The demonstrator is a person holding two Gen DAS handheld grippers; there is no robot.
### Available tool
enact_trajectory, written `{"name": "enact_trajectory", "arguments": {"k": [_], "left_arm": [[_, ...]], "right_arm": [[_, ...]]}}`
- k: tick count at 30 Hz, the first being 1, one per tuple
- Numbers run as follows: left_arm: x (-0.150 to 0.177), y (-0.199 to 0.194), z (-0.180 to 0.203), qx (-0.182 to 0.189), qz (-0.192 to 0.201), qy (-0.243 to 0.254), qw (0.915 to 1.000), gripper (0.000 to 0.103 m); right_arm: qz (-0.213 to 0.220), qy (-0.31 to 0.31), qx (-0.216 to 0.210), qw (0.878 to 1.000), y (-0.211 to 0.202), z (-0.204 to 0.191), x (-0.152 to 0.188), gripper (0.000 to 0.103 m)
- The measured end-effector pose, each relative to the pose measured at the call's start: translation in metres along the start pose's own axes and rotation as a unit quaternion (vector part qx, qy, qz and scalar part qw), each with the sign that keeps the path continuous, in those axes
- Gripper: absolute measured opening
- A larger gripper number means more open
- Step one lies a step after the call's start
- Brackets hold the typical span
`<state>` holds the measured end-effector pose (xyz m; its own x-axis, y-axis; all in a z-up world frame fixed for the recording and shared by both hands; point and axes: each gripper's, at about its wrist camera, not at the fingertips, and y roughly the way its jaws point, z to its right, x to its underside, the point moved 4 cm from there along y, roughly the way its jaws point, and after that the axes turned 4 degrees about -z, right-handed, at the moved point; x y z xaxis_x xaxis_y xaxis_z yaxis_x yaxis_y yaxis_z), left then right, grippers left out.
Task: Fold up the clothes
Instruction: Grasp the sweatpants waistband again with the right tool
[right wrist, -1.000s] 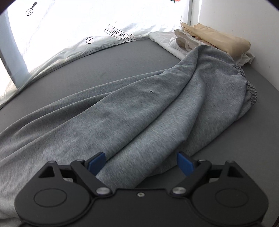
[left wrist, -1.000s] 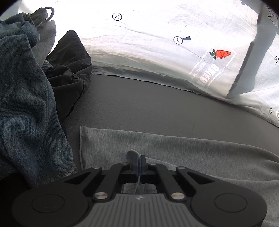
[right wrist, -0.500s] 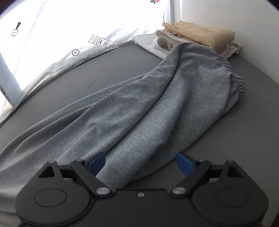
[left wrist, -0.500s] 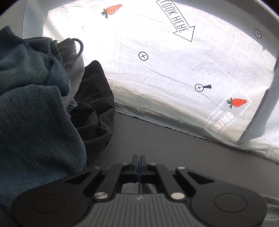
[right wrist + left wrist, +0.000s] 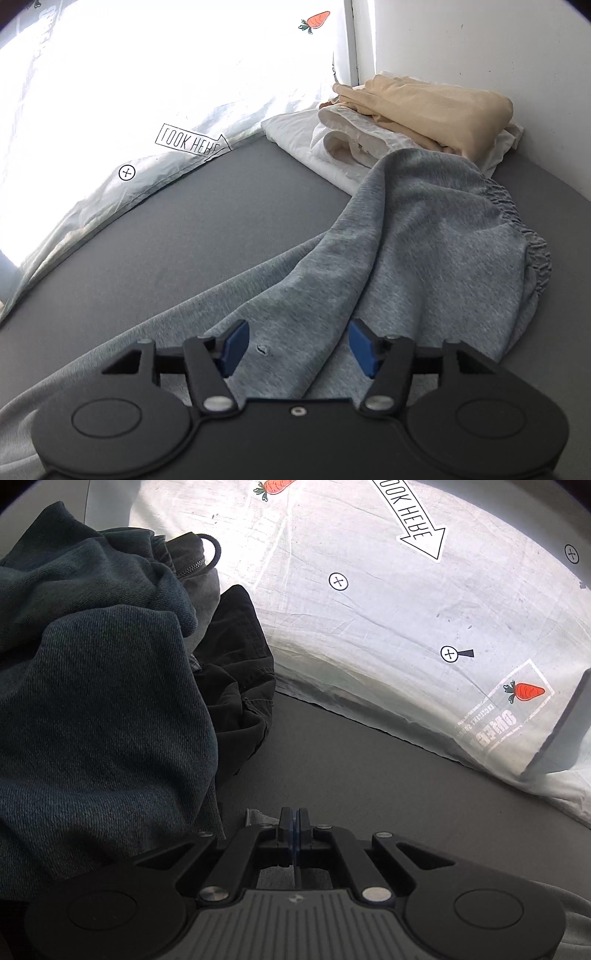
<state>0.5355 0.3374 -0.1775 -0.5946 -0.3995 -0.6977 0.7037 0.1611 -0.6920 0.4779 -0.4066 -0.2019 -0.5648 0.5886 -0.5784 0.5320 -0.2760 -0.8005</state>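
Note:
Grey sweatpants point(image 5: 424, 240) lie stretched across the dark grey surface point(image 5: 229, 206), with the elastic waistband point(image 5: 532, 240) at the right. My right gripper point(image 5: 297, 341) hovers low over the middle of the pants near a small hole point(image 5: 262, 349). Its jaws are closing, with a fold of grey cloth between the blue pads point(image 5: 234, 347), which do not press on it. In the left wrist view my left gripper point(image 5: 294, 823) is shut. A corner of the grey sweatpants point(image 5: 255, 816) shows beside and under its fingers, seemingly pinched.
A heap of dark denim point(image 5: 92, 701) and a black garment point(image 5: 236, 672) lies left of the left gripper. A white printed sheet point(image 5: 369, 609) borders the far side. Folded beige and white clothes point(image 5: 424, 107) are stacked in the far right corner by the wall point(image 5: 480, 44).
The left gripper rose and tilted up, so the grey leg has slipped below its fingers. The right gripper moved along the pants toward the waistband and its jaws narrowed.

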Motion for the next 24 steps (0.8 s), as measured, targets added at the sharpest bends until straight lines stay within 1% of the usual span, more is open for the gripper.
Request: {"name": "enact_trajectory", "arguments": {"k": [3,5,6,7,8,9,10,13,16,18,20,22,23,24], "left_arm": [[0.001,-0.001,0.0,-0.009,-0.001,-0.006,0.9999,0.001],[0.001,-0.002,-0.001,-0.015,-0.001,-0.005,0.9999,0.001],[0.001,-0.002,-0.002,-0.016,-0.001,-0.006,0.9998,0.001],[0.0,-0.002,-0.002,-0.018,-0.001,-0.007,0.9998,0.001],[0.0,-0.002,-0.003,-0.019,-0.002,-0.009,0.9998,0.001],[-0.002,-0.004,-0.002,-0.023,0.004,-0.007,0.9997,0.001],[-0.003,-0.005,-0.001,-0.027,0.009,-0.005,0.9996,0.001],[-0.013,-0.009,0.004,-0.035,0.022,0.012,0.999,0.001],[-0.024,-0.008,0.008,-0.037,0.029,0.024,0.9986,0.001],[-0.03,-0.004,0.007,-0.04,0.028,0.024,0.9985,0.001],[-0.036,0.002,0.005,-0.041,0.028,0.014,0.9987,0.001],[-0.038,0.011,-0.001,-0.036,0.019,-0.007,0.9991,0.001],[-0.038,0.019,-0.004,-0.037,0.009,-0.021,0.9991,0.002],[-0.038,0.023,-0.005,-0.05,0.006,-0.026,0.9984,0.002]], "right_arm": [[-0.013,0.034,0.012,0.999,0.024,0.007,-0.016,0.061],[-0.024,0.046,0.02,0.998,0.035,0.007,-0.021,0.061],[-0.032,0.052,0.019,0.998,0.041,0.008,-0.023,0.057],[-0.038,0.057,0.016,0.998,0.045,0.009,-0.023,0.043],[-0.042,0.061,0.011,0.997,0.047,0.01,-0.023,0.034],[-0.04,0.065,0.007,0.997,0.048,0.01,-0.024,0.016],[-0.027,0.068,0.003,0.997,0.045,0.01,-0.025,0.003],[0.023,0.064,-0.019,0.997,0.032,0.004,-0.035,0.002],[0.046,0.044,-0.038,0.997,0.026,-0.009,-0.053,0.001],[0.057,0.031,-0.048,0.997,0.023,-0.017,-0.065,0.001],[0.058,0.04,-0.054,0.996,0.028,-0.022,-0.076,0.001],[0.045,0.068,-0.061,0.995,0.038,-0.023,-0.082,0.002],[0.036,0.084,-0.065,0.994,0.043,-0.023,-0.085,0.004],[0.027,0.097,-0.064,0.993,0.049,-0.023,-0.086,0.012]]}}
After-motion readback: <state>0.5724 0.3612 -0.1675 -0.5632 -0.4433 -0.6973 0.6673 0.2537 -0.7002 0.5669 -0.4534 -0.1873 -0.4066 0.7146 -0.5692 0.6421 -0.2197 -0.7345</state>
